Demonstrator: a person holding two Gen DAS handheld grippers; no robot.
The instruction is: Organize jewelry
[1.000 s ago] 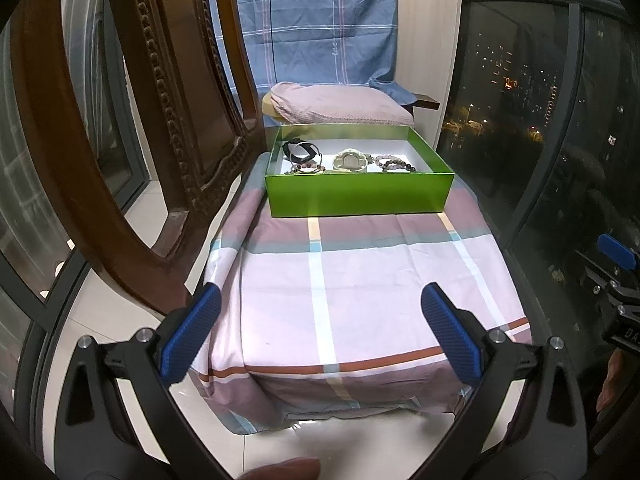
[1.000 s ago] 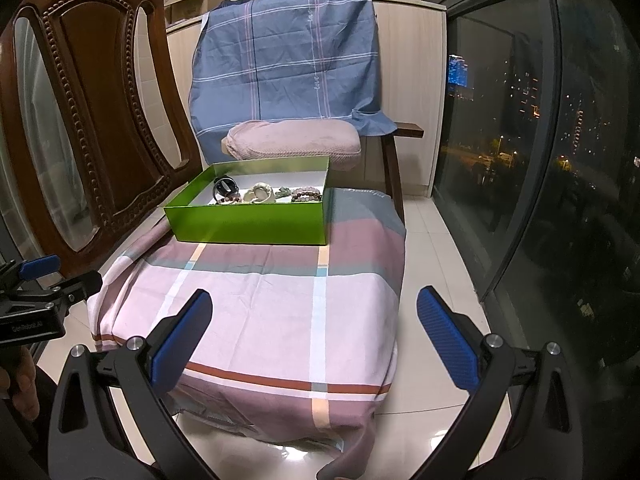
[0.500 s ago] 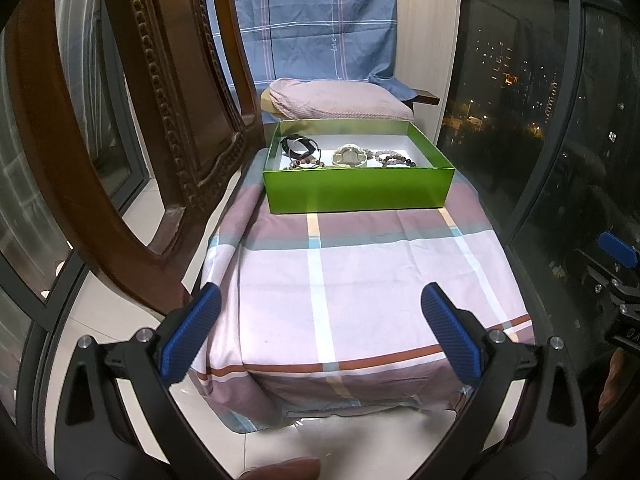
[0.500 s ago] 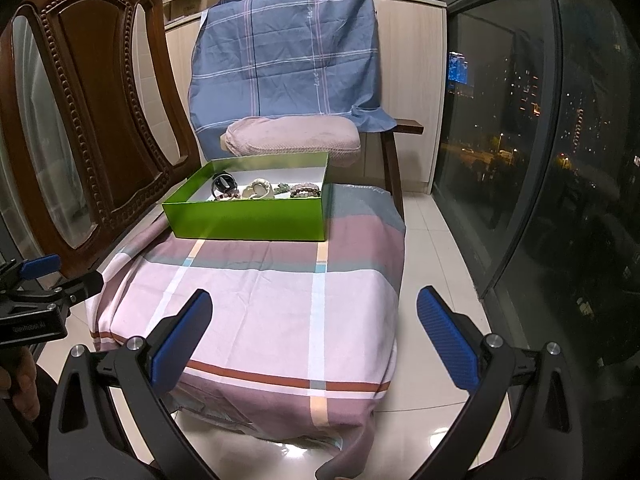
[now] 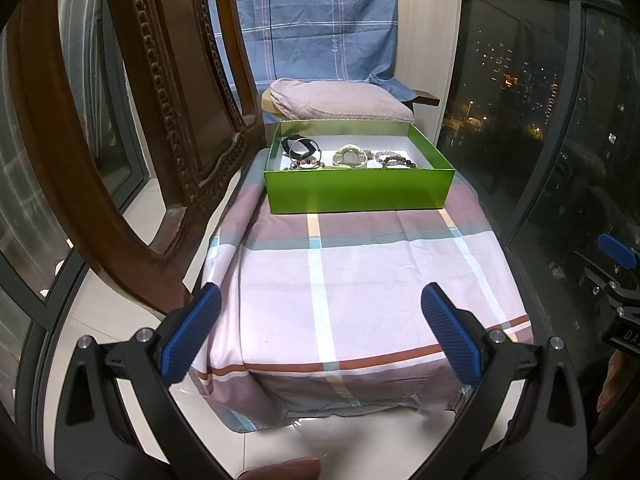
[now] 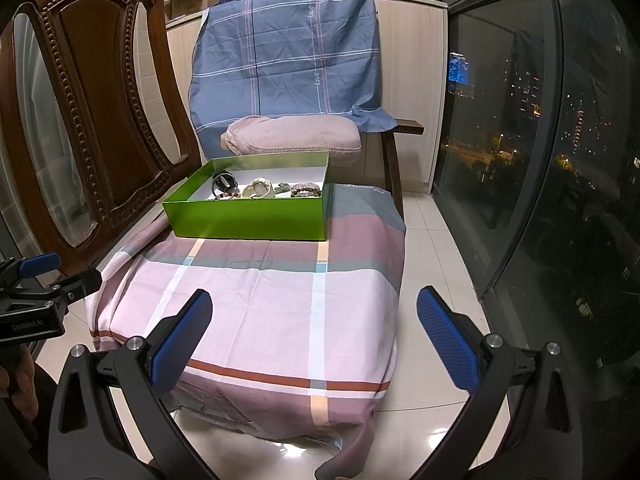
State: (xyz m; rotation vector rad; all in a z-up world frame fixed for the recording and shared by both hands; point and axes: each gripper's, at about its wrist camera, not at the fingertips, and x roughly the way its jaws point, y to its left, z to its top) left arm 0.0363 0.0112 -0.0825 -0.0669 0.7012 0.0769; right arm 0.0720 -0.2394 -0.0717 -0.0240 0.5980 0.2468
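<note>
A green box (image 5: 360, 194) (image 6: 248, 220) stands at the far end of a table covered with a pink plaid cloth (image 5: 360, 280) (image 6: 260, 300). Inside lie a black bangle (image 5: 298, 147) (image 6: 223, 182), a cream watch (image 5: 351, 157) (image 6: 258, 189) and beaded bracelets (image 5: 394, 159) (image 6: 306, 191). My left gripper (image 5: 320, 332) is open and empty, hanging over the table's near edge. My right gripper (image 6: 314, 336) is open and empty, also at the near edge. Each gripper shows at the edge of the other's view (image 5: 618, 252) (image 6: 38, 264).
A carved wooden chair back (image 5: 132, 120) (image 6: 88, 120) stands close on the left. Behind the box is a pink pillow (image 5: 340, 100) (image 6: 292, 140) under a blue plaid cloth (image 6: 284, 52). Dark glass windows (image 6: 540, 140) run along the right. The floor is white tile.
Both grippers have edged slightly forward towards the table; the box sits a little lower in both views. Both stay open.
</note>
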